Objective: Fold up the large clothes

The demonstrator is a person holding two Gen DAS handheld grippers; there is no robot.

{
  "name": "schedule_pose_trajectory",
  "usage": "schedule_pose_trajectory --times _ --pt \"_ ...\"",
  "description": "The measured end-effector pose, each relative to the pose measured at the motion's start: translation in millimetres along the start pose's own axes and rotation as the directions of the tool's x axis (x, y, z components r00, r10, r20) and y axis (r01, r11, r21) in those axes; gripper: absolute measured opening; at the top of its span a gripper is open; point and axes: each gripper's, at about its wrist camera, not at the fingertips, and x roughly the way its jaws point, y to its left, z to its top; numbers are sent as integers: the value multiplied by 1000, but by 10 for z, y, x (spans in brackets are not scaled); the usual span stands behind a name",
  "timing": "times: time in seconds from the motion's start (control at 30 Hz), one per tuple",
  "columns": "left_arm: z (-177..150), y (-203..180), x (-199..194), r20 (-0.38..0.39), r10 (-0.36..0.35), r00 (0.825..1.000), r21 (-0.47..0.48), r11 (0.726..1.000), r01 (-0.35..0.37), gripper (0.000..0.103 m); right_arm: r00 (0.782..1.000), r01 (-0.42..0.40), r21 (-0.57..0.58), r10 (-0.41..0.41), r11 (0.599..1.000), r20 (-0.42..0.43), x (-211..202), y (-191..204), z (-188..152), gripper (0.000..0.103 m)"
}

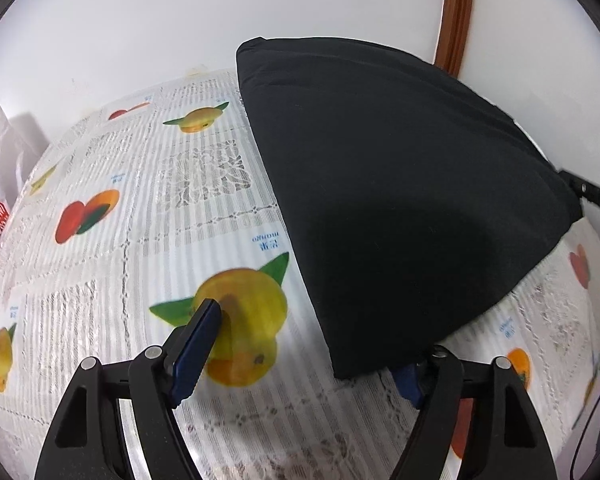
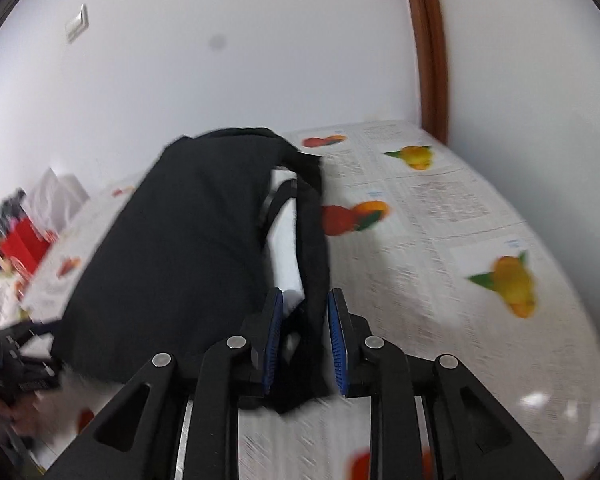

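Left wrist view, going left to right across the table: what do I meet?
White plastic bag → printed mango with the left tool's near finger in front of it → folded black garment → right tool's arm.

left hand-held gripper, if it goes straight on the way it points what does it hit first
Probably the fruit-print tablecloth, near the edge of the folded black garment. The left hand-held gripper points down at the table, its jaws wide, and the garment's corner overlaps the right finger, so depth is unclear.

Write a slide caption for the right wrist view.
Right gripper straddles a strip of the black garment above the fruit-print tablecloth.
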Motion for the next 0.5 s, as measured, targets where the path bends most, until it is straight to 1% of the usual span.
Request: schedule_pose_trajectory --times 0.03,0.1,0.2,0.27,0.37,0.4,0.5 --pt "-16 11 -18 2 -9 1000 -2 1000 9 74 999 35 -11 -35 999 -7 -64 -24 -24 23" --pt "-59 31 -78 13 -18 1000 -4 1000 18 74 998 53 -6 -53 999 -24 -161 -123 -92 23" --pt "-110 24 -170 28 -29 999 5 1000 29 72 997 37 7 -37 999 -61 -294 -240 -223 23" --pt "-141 -20 -242 36 -30 999 13 999 30 72 996 8 -7 -9 1000 -90 -329 -230 -307 24" --pt "-146 -49 -277 37 -40 999 20 999 39 67 994 -18 -34 15 999 -108 -304 -141 -384 26" --pt "-140 -61 -278 37 -41 998 21 999 40 65 993 -17 -45 12 999 -115 -238 -81 -400 27" --pt "-141 -83 -286 39 -43 998 22 999 42 60 991 19 -56 -26 998 -131 -38 14 -391 27"
